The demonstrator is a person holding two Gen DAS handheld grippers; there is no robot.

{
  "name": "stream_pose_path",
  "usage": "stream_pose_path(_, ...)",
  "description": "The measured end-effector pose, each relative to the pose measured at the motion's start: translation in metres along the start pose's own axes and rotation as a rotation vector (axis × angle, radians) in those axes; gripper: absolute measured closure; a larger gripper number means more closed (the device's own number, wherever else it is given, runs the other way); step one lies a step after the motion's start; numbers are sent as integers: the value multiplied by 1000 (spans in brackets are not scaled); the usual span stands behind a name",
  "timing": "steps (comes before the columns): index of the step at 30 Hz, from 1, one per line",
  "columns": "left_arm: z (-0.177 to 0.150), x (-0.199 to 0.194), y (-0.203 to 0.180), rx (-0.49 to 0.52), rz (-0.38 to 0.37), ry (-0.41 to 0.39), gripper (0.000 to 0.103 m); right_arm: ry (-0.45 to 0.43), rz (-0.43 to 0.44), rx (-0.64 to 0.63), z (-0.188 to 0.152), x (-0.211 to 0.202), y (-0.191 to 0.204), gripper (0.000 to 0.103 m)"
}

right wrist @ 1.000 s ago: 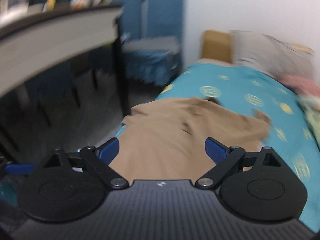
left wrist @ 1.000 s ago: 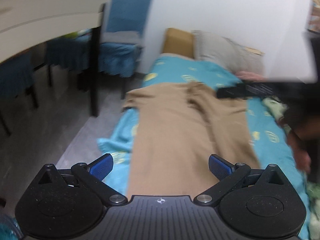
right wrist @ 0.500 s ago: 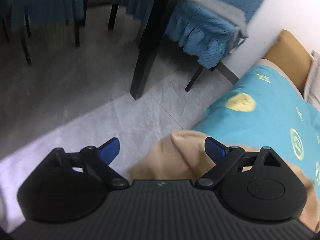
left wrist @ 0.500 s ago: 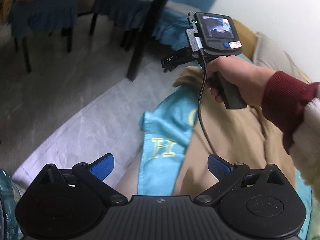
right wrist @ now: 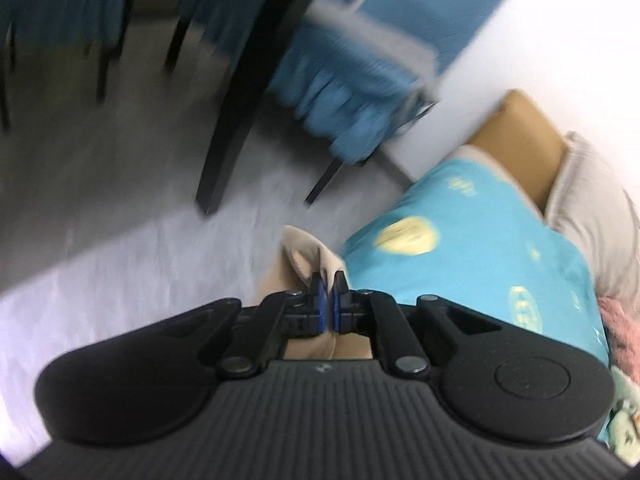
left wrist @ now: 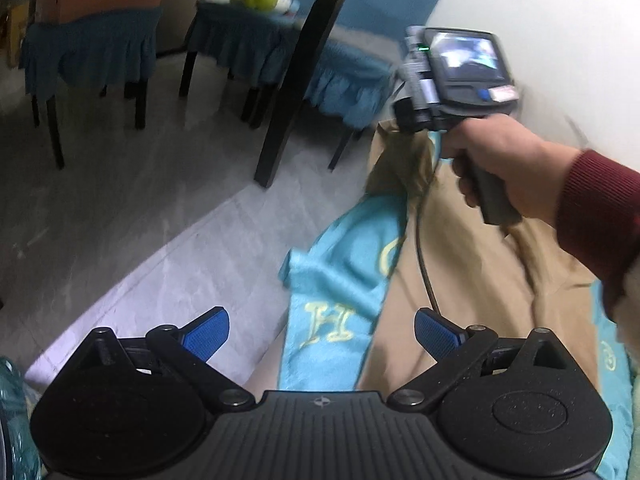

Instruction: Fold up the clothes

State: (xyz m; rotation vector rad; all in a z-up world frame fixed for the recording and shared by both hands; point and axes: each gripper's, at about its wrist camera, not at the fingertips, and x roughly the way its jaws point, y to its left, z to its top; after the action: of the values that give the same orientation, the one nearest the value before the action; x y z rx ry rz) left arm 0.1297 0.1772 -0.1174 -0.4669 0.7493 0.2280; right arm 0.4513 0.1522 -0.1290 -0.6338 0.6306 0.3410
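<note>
A tan garment [left wrist: 472, 280] lies spread on a bed with a turquoise sheet [left wrist: 340, 280]. My left gripper [left wrist: 322, 330] is open above the bed's near edge, with nothing between its blue pads. In the left wrist view a hand in a dark red sleeve [left wrist: 500, 164] holds the right gripper body [left wrist: 452, 80] over the garment's far corner, which is pulled up. In the right wrist view my right gripper [right wrist: 329, 300] is shut on that tan corner [right wrist: 308, 256] at the bed's edge.
A grey floor [left wrist: 140, 216] lies left of the bed. A black table leg [left wrist: 296, 92] and blue-skirted chairs [left wrist: 88, 48] stand on it. A cardboard box [right wrist: 520, 140], a grey pillow [right wrist: 592, 208] and a pink cloth [right wrist: 624, 328] sit at the bed's far end.
My right gripper went from open to shut on the tan garment's corner and has lifted it a little. My left gripper stays open and has barely moved.
</note>
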Motion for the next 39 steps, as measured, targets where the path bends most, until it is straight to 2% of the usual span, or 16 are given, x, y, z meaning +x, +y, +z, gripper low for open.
stream_pose_path(6, -3, -26, -17, 56, -82, -121, 3, -185, -34, 283, -21, -89, -109, 97)
stream_pose_path(9, -8, -32, -27, 83, -137, -130, 3, -254, -70, 436, -55, -118, -171, 97)
stream_pose_path(11, -11, -31, -33, 97, -186, -109, 3, -266, -110, 572, -93, -126, -212, 97)
stream_pose_path(14, -17, -27, -43, 129, -245, -70, 3, -222, -133, 823, -166, -120, -264, 96)
stream_pose_path(19, -30, -13, -62, 197, -291, -1, 3, -99, -78, 1182, -285, -96, -303, 91)
stream_pose_path(21, -34, -9, -66, 213, -294, 17, 3, -104, -63, 1252, -315, -97, -300, 68)
stream_pose_path(22, -36, -6, -67, 221, -293, 22, 3, -133, -79, 1269, -324, -103, -295, 33)
stream_pose_path(23, -38, -5, -69, 229, -288, 25, 3, -162, -94, 1285, -332, -108, -289, 13)
stream_pose_path(24, -40, -5, -70, 238, -282, 25, 3, -195, -98, 1290, -335, -113, -283, 14)
stream_pose_path(28, -45, -5, -74, 260, -265, 25, 3, -266, 5, 1226, -337, -136, -255, 14)
stream_pose_path(30, -46, -8, -75, 270, -254, 26, 3, -258, 18, 1135, -323, -134, -246, 19)
stream_pose_path(32, -48, -11, -76, 279, -244, 28, 3, -249, 32, 1045, -308, -131, -236, 32)
stream_pose_path(34, -50, -11, -80, 308, -229, 22, 3, -218, 42, 998, -296, -124, -231, 31)
stream_pose_path(36, -51, -10, -83, 325, -220, 26, 3, -167, 48, 988, -287, -112, -231, 45)
stream_pose_path(38, -52, -8, -85, 336, -217, 30, 3, -117, 8, 949, -279, -105, -229, 95)
stream_pose_path(39, -52, -8, -85, 338, -220, 32, 3, -121, -23, 944, -279, -108, -230, 97)
